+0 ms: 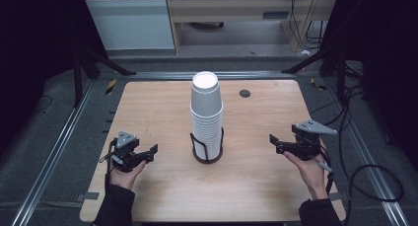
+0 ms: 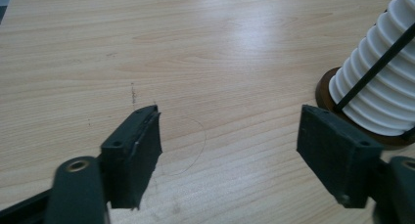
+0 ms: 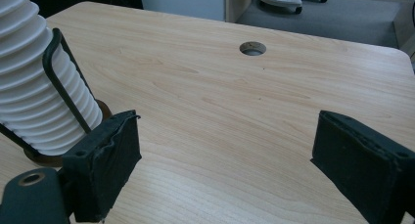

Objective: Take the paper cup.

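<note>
While the left gripper (image 1: 154, 150) and the right gripper (image 1: 272, 139) hover with jaws spread and empty on either side, the stack of paper cups (image 1: 206, 118) stands untouched in its wire holder (image 1: 207, 156) at mid-table, so nothing looks begun.

High view looks down; gripper views sit close, sharing the cup stack (image 1: 206, 118).

Cup stack (image 1: 206, 112) stands in a wire holder (image 1: 207, 149) at table (image 1: 157, 112) centre. Left gripper (image 1: 150, 152) lower left of the stack, right gripper (image 1: 275, 142) lower right, both apart from it. Cable hole (image 1: 245, 93) upper right of the stack.
</note>
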